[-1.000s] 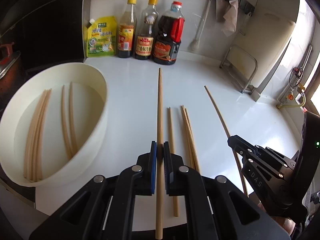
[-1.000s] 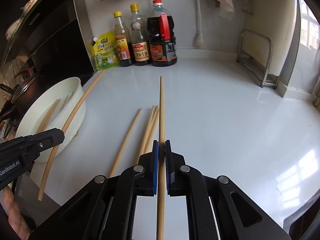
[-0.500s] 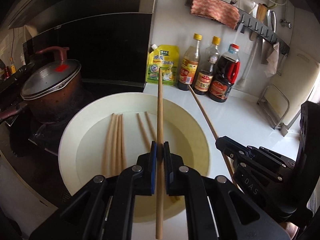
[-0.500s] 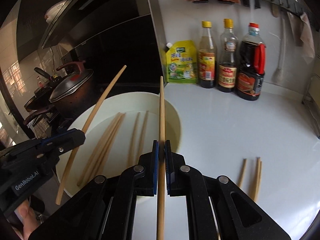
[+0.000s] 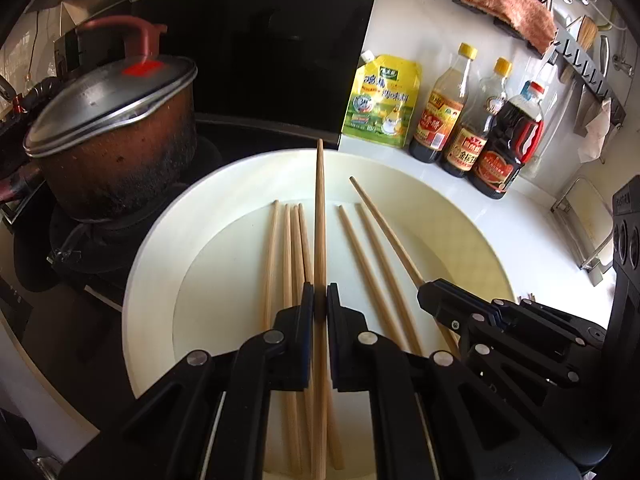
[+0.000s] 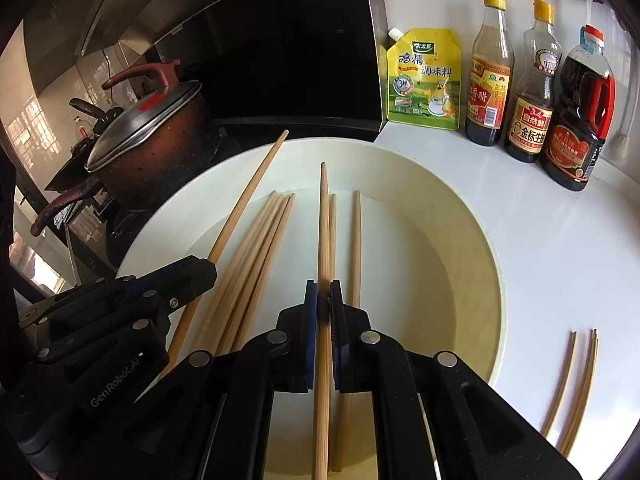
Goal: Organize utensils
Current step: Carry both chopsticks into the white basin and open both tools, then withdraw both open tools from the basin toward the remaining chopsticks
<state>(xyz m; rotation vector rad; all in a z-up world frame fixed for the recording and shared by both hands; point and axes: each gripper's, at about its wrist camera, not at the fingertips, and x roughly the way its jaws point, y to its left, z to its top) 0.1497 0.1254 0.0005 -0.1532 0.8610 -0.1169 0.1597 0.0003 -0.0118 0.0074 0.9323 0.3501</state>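
My left gripper [image 5: 319,300] is shut on a wooden chopstick [image 5: 320,216] and holds it over the white basin [image 5: 152,248]. My right gripper [image 6: 324,296] is shut on another chopstick [image 6: 325,220], also over the basin [image 6: 480,264]. Several chopsticks [image 5: 294,248] lie in the basin bottom. The right gripper shows at the right in the left wrist view [image 5: 424,294], the left gripper at the left in the right wrist view [image 6: 210,268]. Three loose chopsticks [image 6: 576,384] lie on the counter right of the basin.
A lidded brown pot [image 5: 108,136] sits on the stove left of the basin. A yellow seasoning pouch [image 5: 380,108] and three sauce bottles [image 5: 476,128] stand against the back wall. A metal rack [image 5: 592,232] stands at the far right.
Both grippers carried their chopsticks left from the counter to over the basin and have come lower and closer to it. Both stay shut on their chopsticks.
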